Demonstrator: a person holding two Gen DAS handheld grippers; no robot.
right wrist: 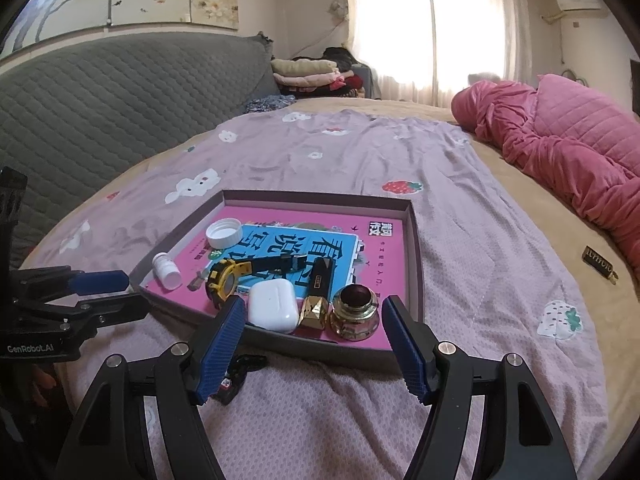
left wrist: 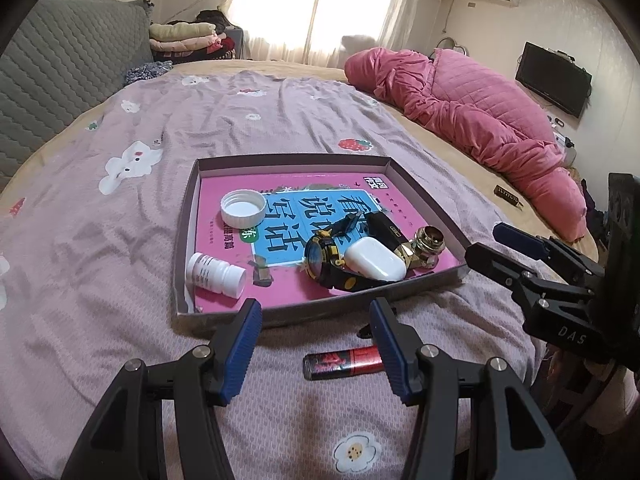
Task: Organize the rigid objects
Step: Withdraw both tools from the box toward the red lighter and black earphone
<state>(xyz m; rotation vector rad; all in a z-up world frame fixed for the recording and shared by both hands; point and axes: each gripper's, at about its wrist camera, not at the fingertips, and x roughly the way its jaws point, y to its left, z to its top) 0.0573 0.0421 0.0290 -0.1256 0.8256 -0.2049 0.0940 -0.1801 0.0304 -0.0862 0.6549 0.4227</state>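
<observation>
I am inspecting from both wrist views. My left gripper stands with its jaws spread and nothing between them, hanging just short of the tray's near edge. My right gripper is likewise spread wide and empty, at the tray's near right corner.

The thing left to sort, by my reading, is the red and black lighter. It lies on its side on the bedsheet, just outside the near edge of the tray, partly behind my left gripper's right finger. I judge it light, stiff and smooth-sided, so it may slip. I would take it across its short width at mid-length. The soft sheet beneath will give under pressure.

A small black clip-like piece also lies on the sheet near the tray's near edge; I cannot identify it.

Contents of the shallow tray, on a pink and blue book that lines its floor:
- white cap, open side up, toward the far left
- white pill bottle on its side, at the near left corner
- yellow and black watch, near the middle of the near edge
- white earbud case, touching the watch
- black and gold lipstick, beside the case
- gold jar, open, at the near right corner

A small dark tag lies well apart, toward the right edge of the bed.
</observation>
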